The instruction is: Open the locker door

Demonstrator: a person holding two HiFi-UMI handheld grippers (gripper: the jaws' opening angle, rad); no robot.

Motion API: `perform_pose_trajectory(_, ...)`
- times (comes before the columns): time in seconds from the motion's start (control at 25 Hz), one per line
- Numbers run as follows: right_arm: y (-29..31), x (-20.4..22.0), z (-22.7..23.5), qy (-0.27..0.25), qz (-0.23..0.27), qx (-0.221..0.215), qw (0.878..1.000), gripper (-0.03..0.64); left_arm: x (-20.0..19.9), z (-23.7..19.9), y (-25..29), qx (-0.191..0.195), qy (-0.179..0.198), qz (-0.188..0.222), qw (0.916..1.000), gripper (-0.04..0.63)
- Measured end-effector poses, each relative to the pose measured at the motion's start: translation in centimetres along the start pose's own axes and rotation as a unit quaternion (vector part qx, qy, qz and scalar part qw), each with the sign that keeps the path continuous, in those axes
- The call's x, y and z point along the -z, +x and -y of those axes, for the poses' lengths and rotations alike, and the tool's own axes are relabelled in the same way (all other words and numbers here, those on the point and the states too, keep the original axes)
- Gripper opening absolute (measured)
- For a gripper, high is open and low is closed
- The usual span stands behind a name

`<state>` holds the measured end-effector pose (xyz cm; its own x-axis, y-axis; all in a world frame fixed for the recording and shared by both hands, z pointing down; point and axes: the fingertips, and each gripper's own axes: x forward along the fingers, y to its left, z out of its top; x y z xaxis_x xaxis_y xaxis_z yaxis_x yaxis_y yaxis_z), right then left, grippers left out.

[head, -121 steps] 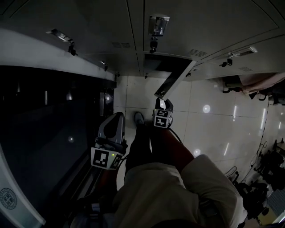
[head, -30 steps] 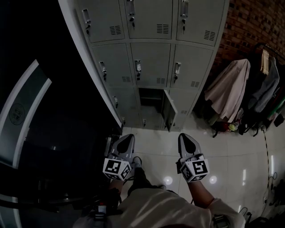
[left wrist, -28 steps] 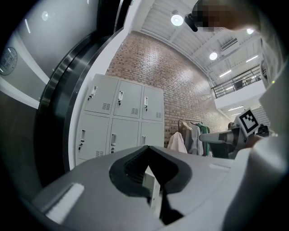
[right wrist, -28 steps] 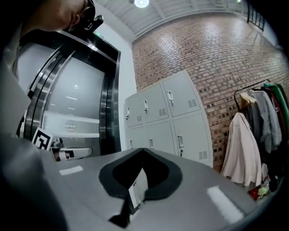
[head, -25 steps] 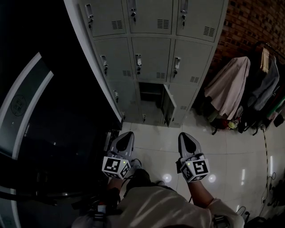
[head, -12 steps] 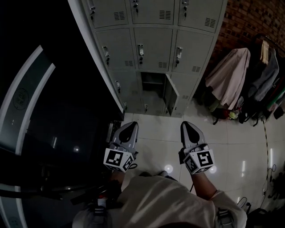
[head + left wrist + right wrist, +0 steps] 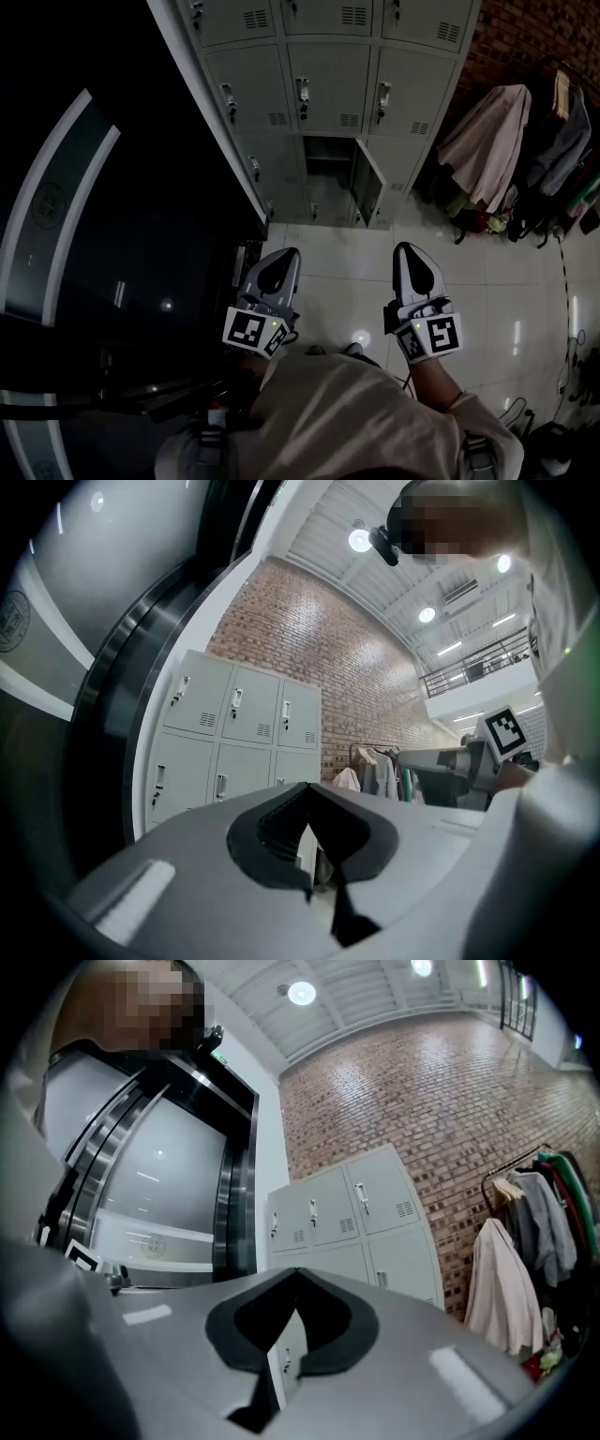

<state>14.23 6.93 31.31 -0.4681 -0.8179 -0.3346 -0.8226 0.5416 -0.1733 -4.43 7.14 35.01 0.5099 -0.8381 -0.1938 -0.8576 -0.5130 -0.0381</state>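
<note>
- We are finding the locker door [image 7: 368,190] already standing ajar. It is in the bottom row of the lockers [image 7: 328,89], middle column, apparently hinged on its right.
- We are recording the left gripper [image 7: 283,257] and the right gripper [image 7: 411,249] both closed on nothing. They are hanging side by side over the floor [image 7: 337,246], well apart from the door.
- We are judging them held clear because the opening looks done.
- Bare floor is lying between the grippers and the lockers.
- A dark panel [image 7: 103,225] is bounding the left, and hanging coats [image 7: 487,141] are crowding the right, near the door's swing.
</note>
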Motion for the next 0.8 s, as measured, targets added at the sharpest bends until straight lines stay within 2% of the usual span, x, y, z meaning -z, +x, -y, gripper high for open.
perform_pose_trajectory(0.28, -0.5, 2.4, 1.0, -0.004, -0.021, 0.019, 1.0, 0.0, 1.8, 0.6, 0.4, 0.011, -0.004, -0.004, 0.9999, 0.029)
perform_pose_trajectory(0.48, -0.4, 2.3, 0.4, -0.001, -0.024, 0.018, 1.0, 0.0, 2.2, 1.2, -0.1, 0.021, -0.022, -0.015, 0.9994, 0.029)
perform_pose_trajectory(0.8, -0.9, 2.6, -0.4, -0.001, -0.03, 0.011, 0.999, 0.0, 1.7, 1.5, -0.8, 0.016, -0.021, -0.016, 0.9995, 0.029)
